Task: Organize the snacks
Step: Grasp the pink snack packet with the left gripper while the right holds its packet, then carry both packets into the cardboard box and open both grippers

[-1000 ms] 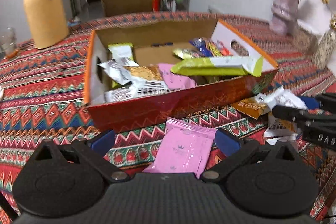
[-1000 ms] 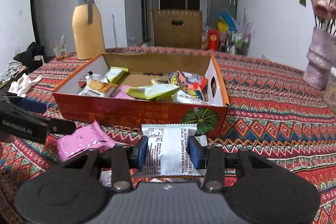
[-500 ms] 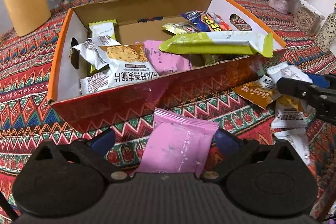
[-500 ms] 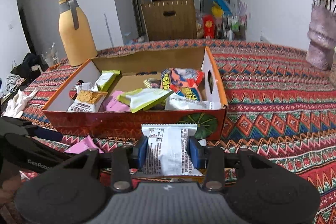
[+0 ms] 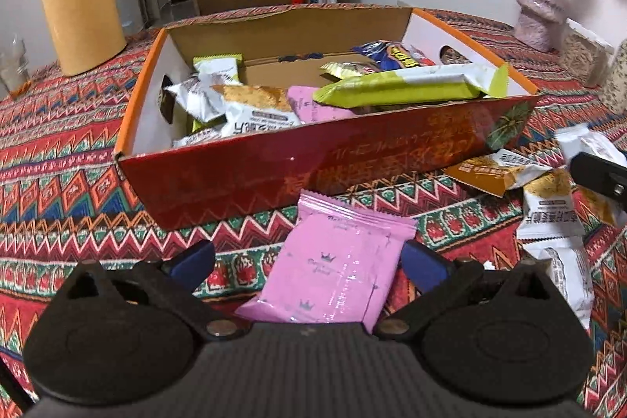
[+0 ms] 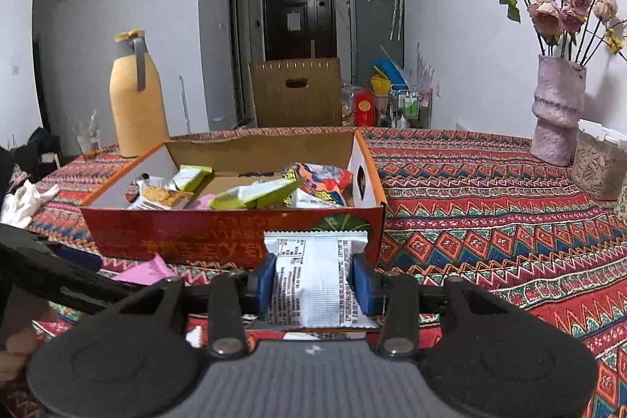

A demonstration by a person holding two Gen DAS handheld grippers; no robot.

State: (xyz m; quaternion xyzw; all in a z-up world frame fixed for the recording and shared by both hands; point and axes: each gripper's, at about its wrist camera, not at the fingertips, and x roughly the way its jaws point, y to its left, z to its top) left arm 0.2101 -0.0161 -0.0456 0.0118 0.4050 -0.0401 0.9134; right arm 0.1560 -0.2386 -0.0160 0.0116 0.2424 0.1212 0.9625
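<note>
**Two packets at the box's near wall**

On the left, the left gripper (image 5: 307,263) stood spread wide around a pink packet (image 5: 333,269) lying flat on the tablecloth (image 5: 58,159). Its blue pads were clear of the packet's edges, so nothing was grasped. The packet's long axis ran away from the jaws toward the box (image 5: 274,167), which sat just ahead. On the right, the right gripper (image 6: 313,281) was clenched on a white packet (image 6: 315,277), held by its long sides, its top seal pointing at the box's near wall. That hand looked nearer to a drop: up and forward over the wall. More packets (image 5: 548,210) lay loose beside the box.
</note>
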